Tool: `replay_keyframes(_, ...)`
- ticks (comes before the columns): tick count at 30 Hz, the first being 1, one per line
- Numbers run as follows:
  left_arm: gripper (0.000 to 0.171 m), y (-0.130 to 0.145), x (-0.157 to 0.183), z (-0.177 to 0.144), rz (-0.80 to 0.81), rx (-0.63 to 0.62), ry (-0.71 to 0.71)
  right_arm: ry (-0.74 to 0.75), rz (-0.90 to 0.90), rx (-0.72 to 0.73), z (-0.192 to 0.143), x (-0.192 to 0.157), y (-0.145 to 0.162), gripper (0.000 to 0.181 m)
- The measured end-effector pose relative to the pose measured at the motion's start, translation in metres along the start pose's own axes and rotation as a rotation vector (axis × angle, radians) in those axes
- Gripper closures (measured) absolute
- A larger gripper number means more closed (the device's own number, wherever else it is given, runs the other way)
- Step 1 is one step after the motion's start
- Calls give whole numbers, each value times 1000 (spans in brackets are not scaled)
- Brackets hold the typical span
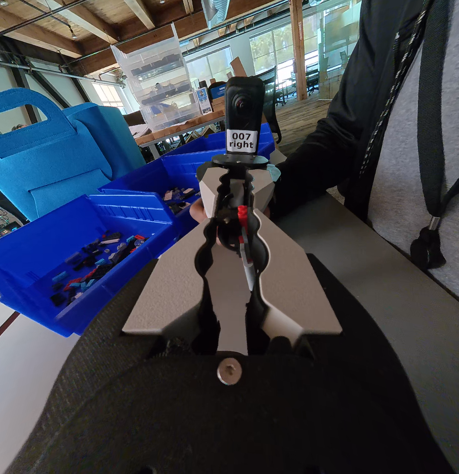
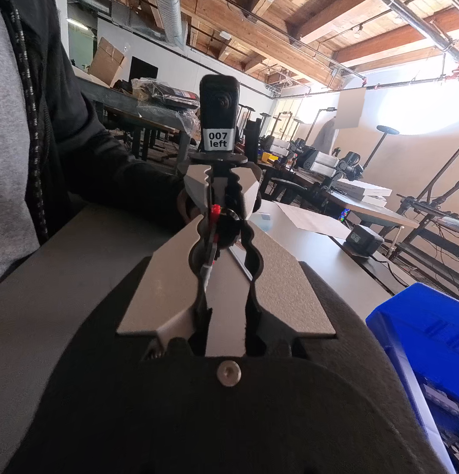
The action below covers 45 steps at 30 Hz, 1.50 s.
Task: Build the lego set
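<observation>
1. Left tool (image 1: 232, 230) and right tool (image 2: 222, 228): held nose to nose above the grey tabletop (image 1: 338, 236), tips meeting, probably so each braces the piece while parts are pressed together.
2. Lego assembly (image 1: 245, 246): pinched between both tools' tips, clear of the tabletop; slim build, red stud end, black rounded part, grey and white strip.
3. Both tools: narrowed onto the assembly.
4. Blue bins (image 1: 69, 256): far left, loose bricks within reach.

Up at twelve o'clock in both wrist views there's a white label (image 1: 241, 142) (image 2: 217, 142) with bold black print, stuck on a black camera (image 1: 243, 107) (image 2: 219, 102); the far printed cards (image 1: 204, 100) are too small to read.
</observation>
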<state>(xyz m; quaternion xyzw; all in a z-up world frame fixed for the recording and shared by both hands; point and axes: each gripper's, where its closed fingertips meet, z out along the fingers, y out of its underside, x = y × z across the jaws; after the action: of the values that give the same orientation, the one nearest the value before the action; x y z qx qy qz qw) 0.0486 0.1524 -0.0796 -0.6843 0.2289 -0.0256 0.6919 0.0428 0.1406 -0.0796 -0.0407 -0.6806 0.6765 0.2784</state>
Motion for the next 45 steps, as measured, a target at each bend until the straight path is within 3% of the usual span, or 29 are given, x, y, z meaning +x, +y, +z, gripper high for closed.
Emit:
replay_keyframes(10, 147, -16, -16, -15, -112, 185, -49, 42, 126, 30, -2, 13, -5, 147)
replay_keyframes(20, 147, -17, -16, -11, -186, 237, -35, 69, 153, -10, 11, 14, -3, 153)
replay_keyframes(25, 146, -11, -19, -11, -242, 209, -25, 83, 147, -65, 11, 17, 4, 153)
replay_keyframes(28, 135, -5, -17, -9, -256, 175, -15, 85, 140, -98, 11, 18, 7, 154)
replay_keyframes(32, 146, -1, -15, -7, -260, 150, -7, 77, 124, -124, 11, 17, 9, 154)
replay_keyframes(45, 146, -2, -12, -6, -204, 153, 3, 37, 96, -120, 11, 10, 6, 153)
